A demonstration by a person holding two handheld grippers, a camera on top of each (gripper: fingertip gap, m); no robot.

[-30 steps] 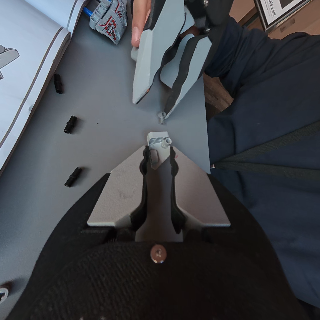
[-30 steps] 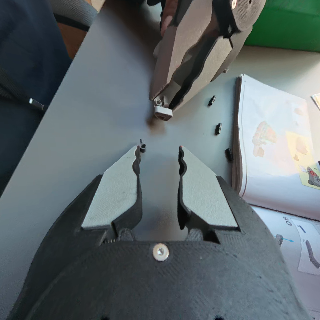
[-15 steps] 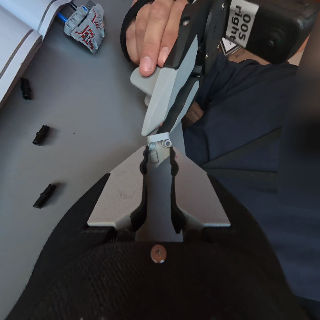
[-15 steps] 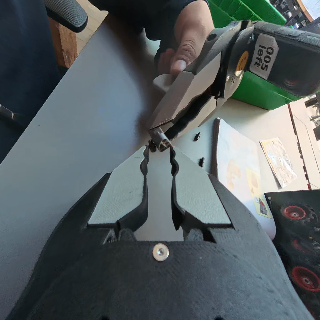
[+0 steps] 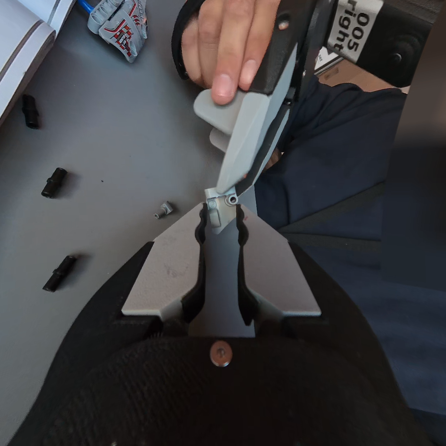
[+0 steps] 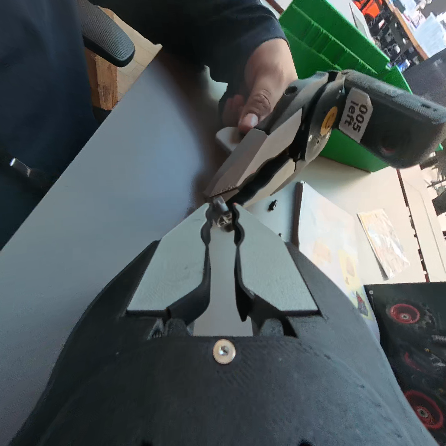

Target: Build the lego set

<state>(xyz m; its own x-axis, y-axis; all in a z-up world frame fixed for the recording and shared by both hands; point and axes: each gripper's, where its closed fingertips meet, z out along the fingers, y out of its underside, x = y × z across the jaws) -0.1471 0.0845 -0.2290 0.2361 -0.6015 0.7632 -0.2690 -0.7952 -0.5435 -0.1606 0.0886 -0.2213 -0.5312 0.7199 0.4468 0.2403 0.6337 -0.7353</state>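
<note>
Since prev frame right gripper (image 5: 237, 188) tilted onto angular lt-grey piece (image 5: 218, 212) pinched by left gripper (image 5: 220, 210); right fingers nearly together.

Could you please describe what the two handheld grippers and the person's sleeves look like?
Both the left gripper and the right gripper have a black textured body with a silver screw, and two flat, pale grey tapering fingers edged with wavy black pads. Each housing carries a white label, the left also a round yellow sticker. The sleeves are dark navy.

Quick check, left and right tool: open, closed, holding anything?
Left tool: closed on the light grey lego piece.
Right tool: closed on a small grey pin piece, tip to tip with the left.
</note>
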